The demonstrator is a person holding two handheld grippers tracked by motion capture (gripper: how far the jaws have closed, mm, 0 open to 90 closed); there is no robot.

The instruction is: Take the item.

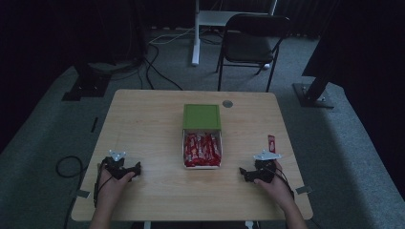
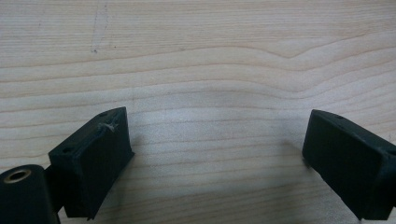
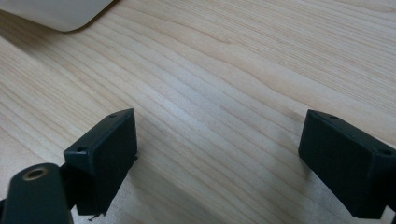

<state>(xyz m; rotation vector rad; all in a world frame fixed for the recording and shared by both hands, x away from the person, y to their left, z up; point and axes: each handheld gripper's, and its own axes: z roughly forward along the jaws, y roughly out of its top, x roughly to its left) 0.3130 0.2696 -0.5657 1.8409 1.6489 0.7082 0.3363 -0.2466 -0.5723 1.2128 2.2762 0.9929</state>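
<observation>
Pale wood grain runs in wavy brown lines across the table [image 1: 143,119]. On it, a white tray [image 1: 184,150] packed with bright red wrappers [image 1: 203,148] bearing white lettering, and a flat green lid [image 1: 201,116] behind it. One more red bar [image 1: 271,143] lies apart. Both claws, left claw [image 2: 215,154] and right claw [image 3: 219,158], are matte black. Grey carpet [image 1: 43,129], black chair [image 1: 253,43].

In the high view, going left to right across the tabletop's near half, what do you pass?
Left hand-held gripper → white box of red-wrapped bars → right hand-held gripper → single red bar lying loose near the table's right edge.
</observation>
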